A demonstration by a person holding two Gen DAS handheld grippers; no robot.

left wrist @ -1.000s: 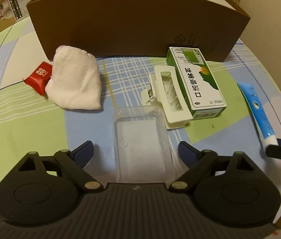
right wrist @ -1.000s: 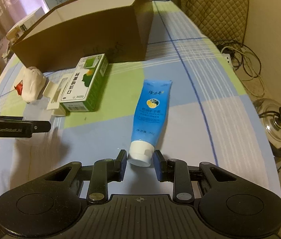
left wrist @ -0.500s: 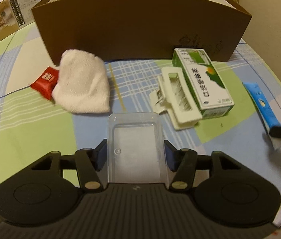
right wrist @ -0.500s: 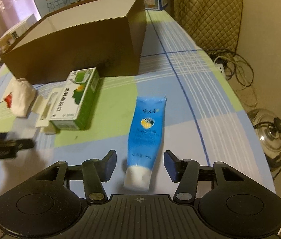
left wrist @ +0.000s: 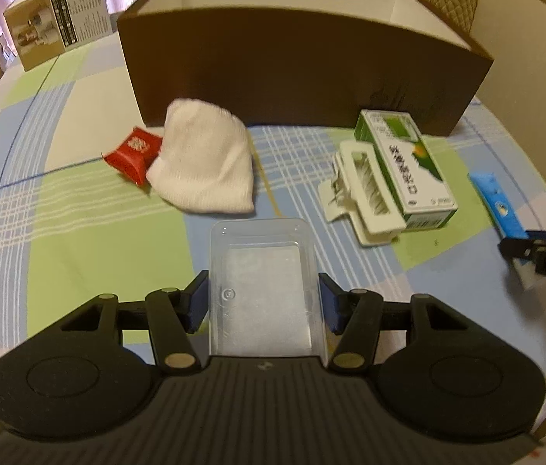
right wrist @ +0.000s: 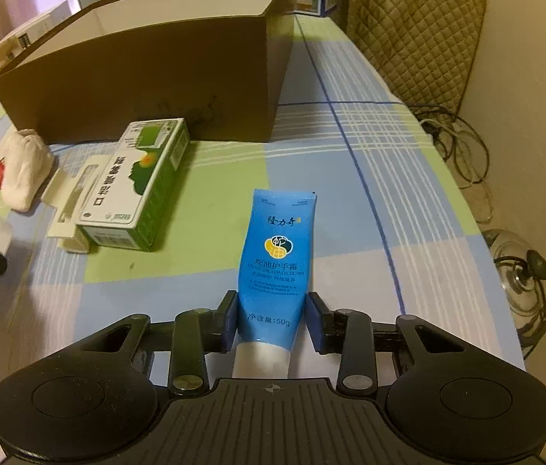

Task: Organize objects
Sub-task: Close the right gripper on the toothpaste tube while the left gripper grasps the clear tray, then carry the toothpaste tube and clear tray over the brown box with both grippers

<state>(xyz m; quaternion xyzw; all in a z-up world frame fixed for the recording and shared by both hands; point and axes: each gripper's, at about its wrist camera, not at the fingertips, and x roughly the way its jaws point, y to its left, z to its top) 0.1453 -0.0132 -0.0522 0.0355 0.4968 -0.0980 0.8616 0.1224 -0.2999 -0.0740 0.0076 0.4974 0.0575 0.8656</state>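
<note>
I am holding the left gripper (left wrist: 263, 302) over the checked tablecloth (left wrist: 79, 232), and its blue pads are pressing on both sides of a clear plastic tray (left wrist: 263, 271), so this claw is pinching the tray. The tray is pointing away from me toward the big brown cardboard box (left wrist: 304, 73), which is standing open at the far side of the table.

Between the tray and the box, a white cloth bundle (left wrist: 207, 166) is lying with a small red packet (left wrist: 133, 151) touching its left side. To the right, a white hair clip (left wrist: 366, 193) is lying just beside a green and white medicine box (left wrist: 408, 170); the two are touching along their long sides.

I am gripping with the right gripper (right wrist: 273, 319) a blue hand cream tube (right wrist: 279, 252). Its jaws have just been closing, and now the pads are squeezing the tube near its white cap (right wrist: 261, 360). The flat sealed end of the tube is pointing away from me. I cannot tell if the tube is resting on the cloth or is lifted a little.

In the left wrist view, the right gripper is also appearing at the right edge, with the tube in it.
</note>
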